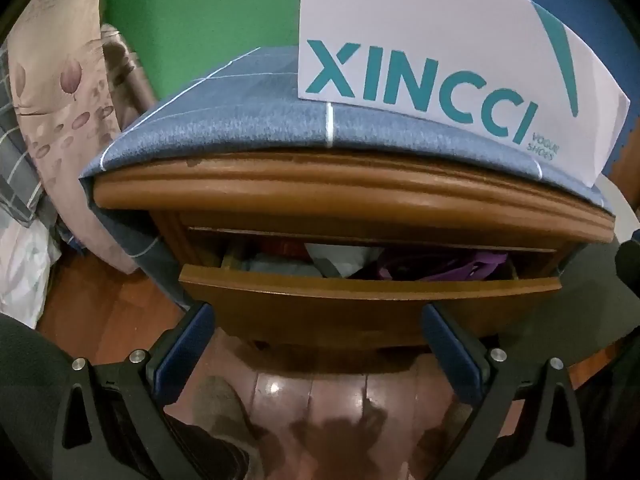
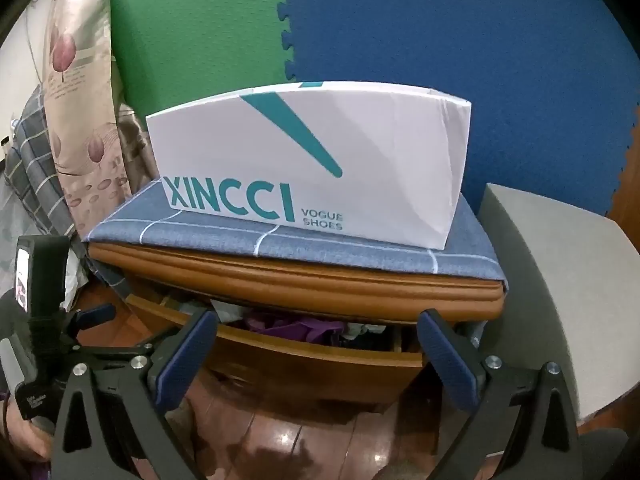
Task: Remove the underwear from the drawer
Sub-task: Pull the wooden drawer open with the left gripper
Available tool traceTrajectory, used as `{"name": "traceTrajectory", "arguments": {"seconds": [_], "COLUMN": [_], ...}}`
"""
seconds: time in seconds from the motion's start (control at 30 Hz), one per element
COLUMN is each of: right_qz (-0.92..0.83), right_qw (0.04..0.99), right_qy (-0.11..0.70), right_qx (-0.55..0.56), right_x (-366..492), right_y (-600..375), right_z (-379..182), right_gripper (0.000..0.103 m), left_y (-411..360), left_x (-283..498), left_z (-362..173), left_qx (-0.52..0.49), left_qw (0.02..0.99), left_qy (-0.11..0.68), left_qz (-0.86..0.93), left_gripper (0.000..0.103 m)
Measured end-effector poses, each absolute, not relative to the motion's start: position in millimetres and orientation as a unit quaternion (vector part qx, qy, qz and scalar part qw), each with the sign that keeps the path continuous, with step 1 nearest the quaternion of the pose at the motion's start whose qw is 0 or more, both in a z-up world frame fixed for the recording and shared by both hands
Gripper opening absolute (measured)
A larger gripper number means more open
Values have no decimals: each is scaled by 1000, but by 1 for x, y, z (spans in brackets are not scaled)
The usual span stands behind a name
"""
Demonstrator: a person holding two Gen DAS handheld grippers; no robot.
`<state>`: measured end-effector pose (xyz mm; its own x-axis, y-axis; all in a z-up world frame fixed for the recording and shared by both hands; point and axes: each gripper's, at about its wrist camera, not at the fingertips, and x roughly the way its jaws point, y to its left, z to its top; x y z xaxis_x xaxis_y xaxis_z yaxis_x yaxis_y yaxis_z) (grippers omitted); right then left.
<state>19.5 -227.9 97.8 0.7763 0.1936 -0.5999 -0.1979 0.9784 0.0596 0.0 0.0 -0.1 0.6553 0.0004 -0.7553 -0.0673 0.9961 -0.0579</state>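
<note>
Drawer (image 1: 360, 288) half-open ahead of both tongs, left (image 1: 318, 322) and right (image 2: 318, 330), spread wide, empty. Risk we note: purple garment (image 2: 296, 326) under nightstand lip (image 2: 296, 276), tongs may jam or grab neighbours.

You are facing a brown wooden drawer (image 1: 360, 288) showing purple underwear (image 1: 452, 266); at twelve o'clock, a blue white-checked cloth (image 1: 240, 124) is carrying a white, teal-lettered box (image 2: 320, 168).
</note>
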Motion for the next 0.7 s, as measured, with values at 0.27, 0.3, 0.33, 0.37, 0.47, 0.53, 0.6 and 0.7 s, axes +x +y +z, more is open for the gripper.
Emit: {"name": "traceTrajectory", "arguments": {"seconds": [0.27,0.3,0.33,0.37,0.47,0.53,0.6,0.7], "right_qz": [108,112,112,111,106,102,99,100], "right_qw": [954,954,955,955,956,958,956,956], "right_qy": [278,276,275,273,270,269,274,276], "right_qx": [-18,-25,-31,-36,-36,-16,-4,-2], "right_x": [20,22,24,26,29,29,32,34], "right_y": [-251,-253,-257,-259,-269,-278,-283,-285], "right_z": [134,136,138,139,138,136,132,130], "right_gripper": [103,103,103,103,103,103,103,103], "left_y": [-2,-3,6,7,9,12,17,21], "left_x": [13,17,18,17,23,26,29,34], "left_z": [6,5,1,-1,-5,-11,-18,-27], "left_qx": [-76,-80,-76,-76,-83,-95,-107,-138], "left_qw": [900,898,900,901,900,896,890,881], "left_qy": [428,431,428,426,426,430,440,450], "left_qz": [20,21,24,28,39,44,50,50], "left_gripper": [102,102,102,102,102,102,102,102]}}
